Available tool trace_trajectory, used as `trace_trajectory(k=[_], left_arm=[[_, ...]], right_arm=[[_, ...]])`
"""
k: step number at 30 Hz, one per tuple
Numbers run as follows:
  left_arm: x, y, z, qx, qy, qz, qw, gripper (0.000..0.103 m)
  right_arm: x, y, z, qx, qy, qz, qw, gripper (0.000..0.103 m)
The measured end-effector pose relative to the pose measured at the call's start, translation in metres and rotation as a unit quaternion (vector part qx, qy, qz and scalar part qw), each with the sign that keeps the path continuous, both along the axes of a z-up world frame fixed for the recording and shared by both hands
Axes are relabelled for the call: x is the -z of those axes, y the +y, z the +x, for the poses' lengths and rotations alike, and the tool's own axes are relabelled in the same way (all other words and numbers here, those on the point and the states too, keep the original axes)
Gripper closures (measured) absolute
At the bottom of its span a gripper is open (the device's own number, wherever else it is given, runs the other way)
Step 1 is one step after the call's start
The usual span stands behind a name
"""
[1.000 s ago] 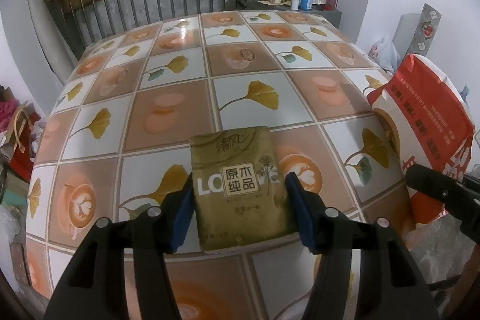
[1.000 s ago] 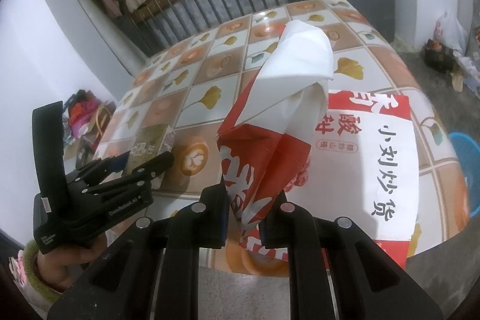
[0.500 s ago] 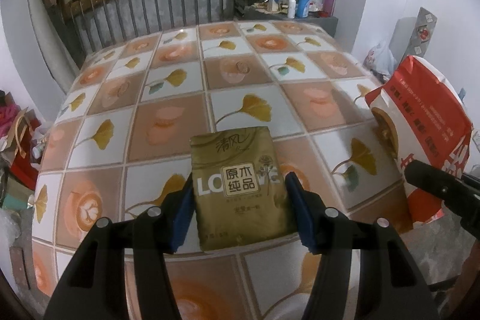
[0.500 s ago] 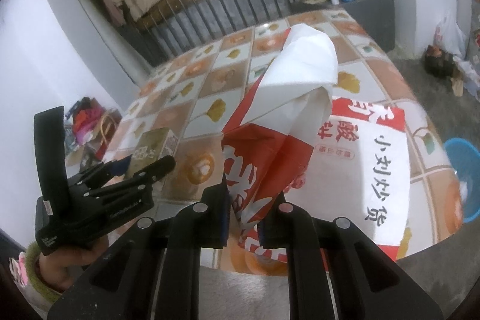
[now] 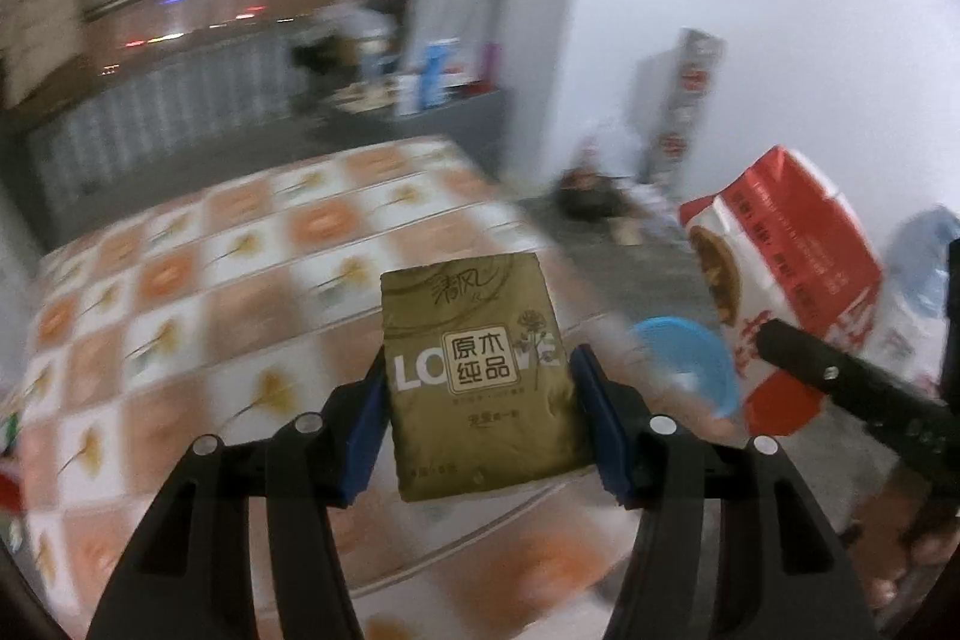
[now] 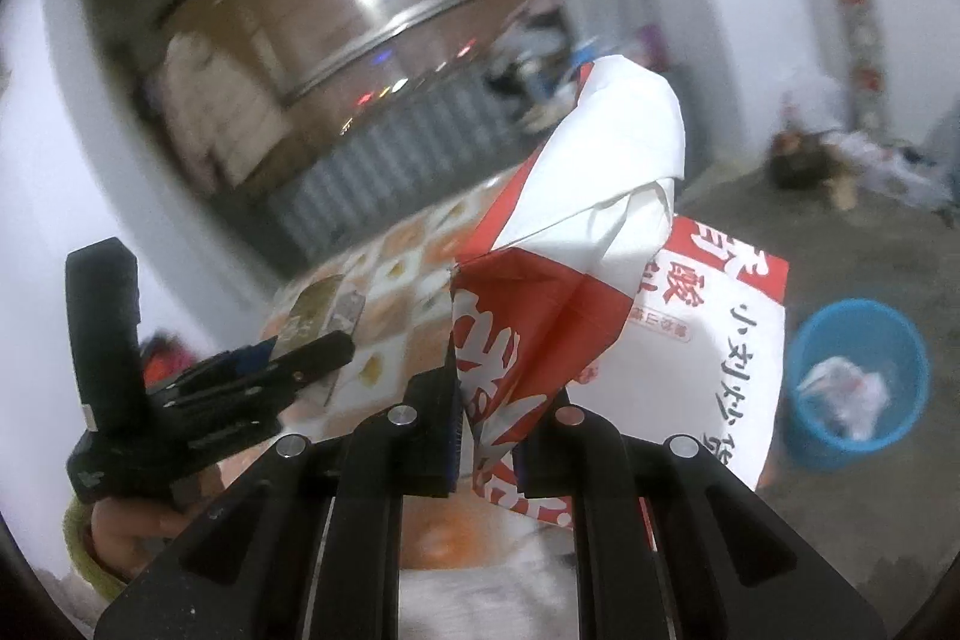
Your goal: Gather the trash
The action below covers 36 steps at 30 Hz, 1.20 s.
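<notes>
Between the left gripper's (image 5: 480,394) pads sits a gold "LOVE" tissue pack (image 5: 477,376); right gripper (image 6: 486,430) pinches a red-white bag (image 6: 576,280).

The tissue pack (image 5: 480,382) sits between the fingers of the left gripper (image 5: 480,424), above the near part of the tiled table (image 5: 198,292). To the right of the table, the paper bag (image 6: 600,316) is pinched at its folded edge in the right gripper (image 6: 486,430), held off the floor. The waste bin (image 6: 855,376) stands on the floor right of the table, beyond the bag, with crumpled trash (image 6: 846,391) inside it.
</notes>
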State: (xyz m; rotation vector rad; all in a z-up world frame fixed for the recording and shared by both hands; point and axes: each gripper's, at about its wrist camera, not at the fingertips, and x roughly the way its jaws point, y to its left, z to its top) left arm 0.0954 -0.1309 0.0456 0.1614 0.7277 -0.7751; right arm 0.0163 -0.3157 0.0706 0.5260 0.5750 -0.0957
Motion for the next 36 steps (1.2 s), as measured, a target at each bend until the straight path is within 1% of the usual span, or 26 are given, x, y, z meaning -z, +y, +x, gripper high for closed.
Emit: trace_trajectory(k=[3,4,7,8,10,13,16,19,20,21,23,24,25,26,27,29,31,32,34,36], left_arm=[[-0.005,-0.047,0.002,0.063,0.032,-0.016,0.9974,0.046],[-0.004,-0.070,0.004,0.087,0.049,-0.018,0.9948,0.046],[0.006,-0.131,0.013,0.135,0.099,-0.011,0.9858,0.046],[0.013,-0.154,0.016,0.150,0.116,-0.002,0.9819,0.046],[0.030,-0.201,0.020,0.173,0.150,0.017,0.9733,0.046],[0.058,-0.260,0.027,0.188,0.190,0.054,0.9621,0.046],[0.088,-0.315,0.028,0.196,0.209,0.091,0.9537,0.046],[0.115,-0.359,0.030,0.198,0.215,0.125,0.9482,0.046],[0.123,-0.373,0.030,0.198,0.212,0.133,0.9476,0.046],[0.129,-0.385,0.031,0.197,0.209,0.137,0.9480,0.045],[0.142,-0.401,0.037,0.192,0.203,0.147,0.9489,0.044],[0.149,-0.410,0.038,0.188,0.201,0.150,0.9495,0.040],[0.157,-0.420,0.039,0.188,0.202,0.149,0.9496,0.036],[0.163,-0.425,0.041,0.187,0.201,0.147,0.9501,0.026],[0.168,-0.431,0.042,0.183,0.199,0.148,0.9513,0.024],[0.174,-0.438,0.044,0.173,0.199,0.146,0.9537,0.024],[0.174,-0.440,0.044,0.168,0.210,0.132,0.9541,0.024],[0.171,-0.439,0.043,0.168,0.214,0.125,0.9541,0.024],[0.163,-0.432,0.042,0.177,0.214,0.114,0.9539,0.024],[0.153,-0.427,0.039,0.186,0.201,0.109,0.9555,0.024]], right_arm=[[-0.001,-0.039,-0.025,0.058,-0.004,-0.004,0.998,0.092],[0.002,-0.051,-0.033,0.076,-0.001,-0.004,0.997,0.092],[0.019,-0.091,-0.054,0.128,0.013,0.018,0.992,0.092],[0.029,-0.107,-0.061,0.150,0.022,0.025,0.988,0.091],[0.046,-0.131,-0.069,0.176,0.037,0.041,0.983,0.091],[0.076,-0.167,-0.073,0.206,0.059,0.067,0.974,0.091],[0.105,-0.196,-0.064,0.221,0.080,0.090,0.968,0.090],[0.135,-0.220,-0.048,0.228,0.098,0.101,0.963,0.090],[0.148,-0.231,-0.041,0.232,0.104,0.101,0.962,0.089],[0.153,-0.238,-0.040,0.233,0.108,0.102,0.961,0.089],[0.169,-0.252,-0.033,0.237,0.115,0.113,0.958,0.086],[0.182,-0.262,-0.025,0.237,0.115,0.122,0.957,0.083],[0.194,-0.270,-0.018,0.237,0.117,0.132,0.955,0.073],[0.205,-0.279,-0.011,0.239,0.122,0.143,0.953,0.055],[0.213,-0.284,-0.014,0.243,0.125,0.155,0.949,0.049],[0.225,-0.297,-0.016,0.257,0.131,0.182,0.940,0.047],[0.228,-0.303,-0.024,0.271,0.118,0.209,0.932,0.046],[0.225,-0.302,-0.031,0.276,0.109,0.216,0.930,0.043],[0.214,-0.295,-0.046,0.287,0.083,0.214,0.930,0.039],[0.204,-0.288,-0.060,0.292,0.076,0.203,0.932,0.038]])
